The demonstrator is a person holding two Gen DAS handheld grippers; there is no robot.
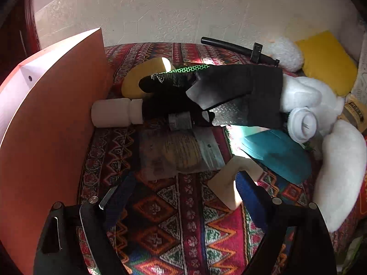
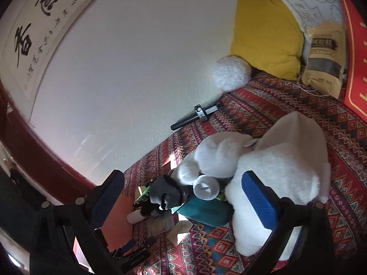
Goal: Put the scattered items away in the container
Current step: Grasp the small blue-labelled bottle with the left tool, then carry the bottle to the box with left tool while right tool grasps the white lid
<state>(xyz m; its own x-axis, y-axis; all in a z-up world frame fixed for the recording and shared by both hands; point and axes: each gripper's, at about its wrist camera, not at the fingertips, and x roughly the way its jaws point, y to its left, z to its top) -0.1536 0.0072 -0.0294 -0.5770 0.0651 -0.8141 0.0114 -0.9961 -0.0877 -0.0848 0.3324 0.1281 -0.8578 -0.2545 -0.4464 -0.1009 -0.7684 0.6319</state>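
In the left wrist view my left gripper (image 1: 183, 194) is open and empty, low over the patterned cloth (image 1: 179, 224). Ahead of it lie a clear packet (image 1: 181, 153), a cream wooden block (image 1: 234, 181), a teal box (image 1: 277, 153), a black glove (image 1: 206, 91), a white bottle (image 1: 114, 112), a yellow disc (image 1: 142, 78) and a white plush toy (image 1: 305, 96). An orange box wall (image 1: 45, 126) stands at the left. My right gripper (image 2: 183, 194) is open and empty, held above the plush toy (image 2: 275, 165), the glove (image 2: 165, 194) and the teal box (image 2: 206, 210).
A black rod tool (image 1: 238, 49) lies by the back wall, also in the right wrist view (image 2: 195, 114). A yellow cushion (image 2: 266, 36), a white fluffy ball (image 2: 231, 73) and a brown paper bag (image 2: 325, 61) sit at the far right.
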